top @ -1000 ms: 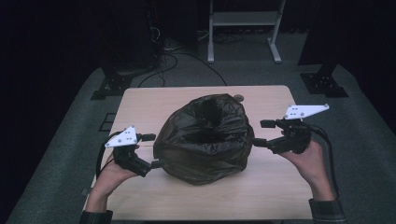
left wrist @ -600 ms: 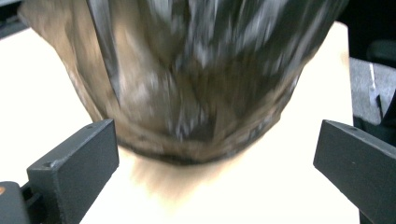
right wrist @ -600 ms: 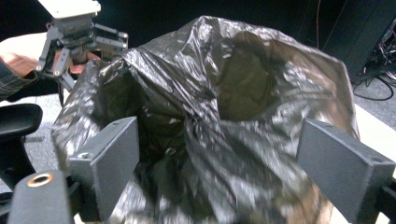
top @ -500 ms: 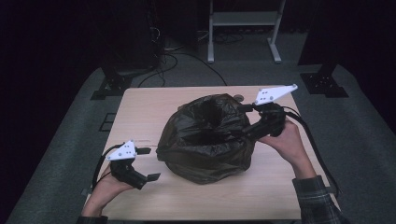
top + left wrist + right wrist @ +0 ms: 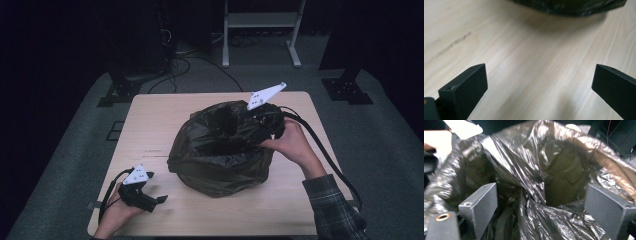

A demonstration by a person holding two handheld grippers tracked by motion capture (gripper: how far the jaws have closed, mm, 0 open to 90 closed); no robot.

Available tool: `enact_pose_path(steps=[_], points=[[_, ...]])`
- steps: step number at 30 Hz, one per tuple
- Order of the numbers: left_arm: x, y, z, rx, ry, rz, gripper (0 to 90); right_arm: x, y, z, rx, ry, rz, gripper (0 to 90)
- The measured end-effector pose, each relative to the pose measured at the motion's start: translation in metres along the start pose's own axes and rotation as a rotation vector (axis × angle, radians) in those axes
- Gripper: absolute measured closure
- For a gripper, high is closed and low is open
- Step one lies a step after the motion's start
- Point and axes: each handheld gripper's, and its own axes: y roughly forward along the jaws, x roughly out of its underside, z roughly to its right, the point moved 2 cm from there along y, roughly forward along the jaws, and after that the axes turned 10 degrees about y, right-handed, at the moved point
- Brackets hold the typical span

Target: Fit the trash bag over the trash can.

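While the black bin bag (image 5: 220, 150) sits slumped mid-counter with its mouth gaping upward, I hold my right hand-held gripper (image 5: 264, 116) at its far rim, jaws wide, nothing between them but crinkled film below. I judge this the regrasp step: next I must close on the rim fold. My left hand-held gripper (image 5: 159, 200) rests wide apart low over the counter (image 5: 150, 125), clear of the bag.

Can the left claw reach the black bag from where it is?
Probably yes. The left claw sits open near the table's front edge, with bare wood between it and the black bag.
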Motion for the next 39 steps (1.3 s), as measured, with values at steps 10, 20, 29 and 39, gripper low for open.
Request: enact_pose_path(steps=[10,20,29,39], points=[[0.009,0.014,0.003,0.019,0.012,-0.084,0.0,0.002,0.021,0.003,0.028,-0.024,-0.234,11.1],[0.01,0.016,0.004,0.012,0.022,-0.073,0.0,0.005,0.04,0.002,0.064,-0.043,-0.44,12.2],[0.012,0.016,0.004,0.01,0.024,-0.049,0.0,0.004,0.05,0.002,0.106,-0.054,-0.562,12.0],[0.012,0.016,0.004,0.01,0.024,-0.049,0.0,-0.016,0.038,-0.006,0.055,-0.061,-0.4,11.4]])
